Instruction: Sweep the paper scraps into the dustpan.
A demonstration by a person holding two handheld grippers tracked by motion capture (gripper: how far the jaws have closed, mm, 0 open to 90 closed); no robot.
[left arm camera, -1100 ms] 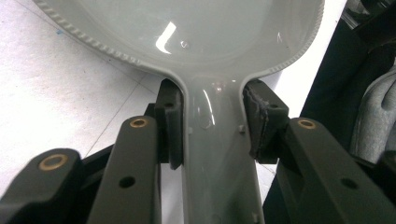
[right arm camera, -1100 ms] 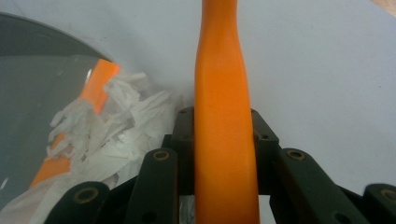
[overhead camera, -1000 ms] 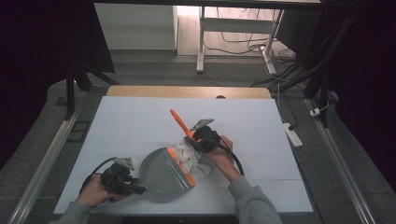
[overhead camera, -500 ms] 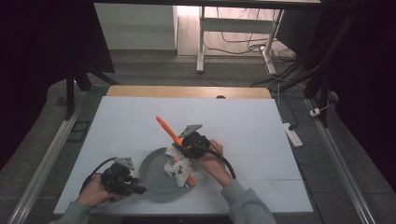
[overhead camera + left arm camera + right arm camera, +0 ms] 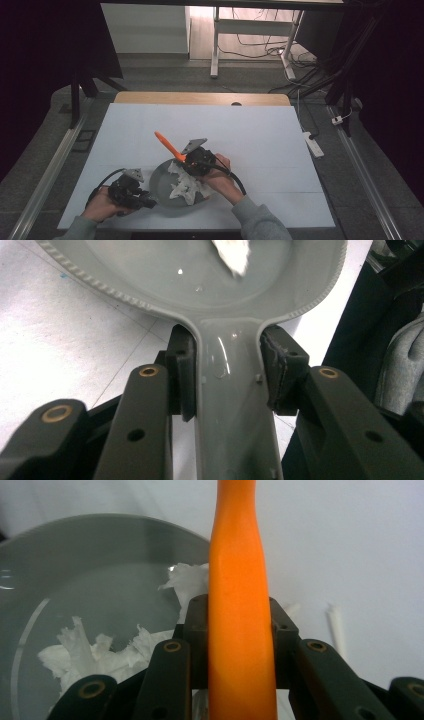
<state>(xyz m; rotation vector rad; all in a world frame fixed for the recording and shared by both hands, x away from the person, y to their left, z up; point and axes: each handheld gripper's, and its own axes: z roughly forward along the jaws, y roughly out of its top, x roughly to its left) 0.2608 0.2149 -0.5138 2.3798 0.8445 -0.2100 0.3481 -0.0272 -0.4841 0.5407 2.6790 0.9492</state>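
Grey frying pan (image 5: 172,187) sits on the white table (image 5: 260,135), near its front edge and a little left of centre in the high view. Left gripper (image 5: 131,192) lies low at the pan's left side, its jaws closed on the pan's handle (image 5: 232,405); in the left gripper view both black pads (image 5: 182,372) press flat against the two sides of the grey handle, just behind the point where it widens into the bowl with its beaded rim (image 5: 90,277). The person's left hand (image 5: 102,205) wraps the gripper body from below. Crumpled white paper towel (image 5: 187,186) lies inside the pan, toward its right half; a scrap of it also shows at the top of the left gripper view, over the glossy pan floor. Right gripper (image 5: 196,162) hovers over the pan's upper right rim, held by the right hand (image 5: 220,175), grey sleeve behind it. Its jaws are clamped on an orange tool handle (image 5: 240,630), which runs straight up between the pads in the right gripper view; in the high view the orange handle points up and left, away from the pan, over bare table. The tool's working end is hidden beneath the gripper, so the kind of tool cannot be told. The paper towel (image 5: 100,652) lies just below and left of the right gripper's jaws.
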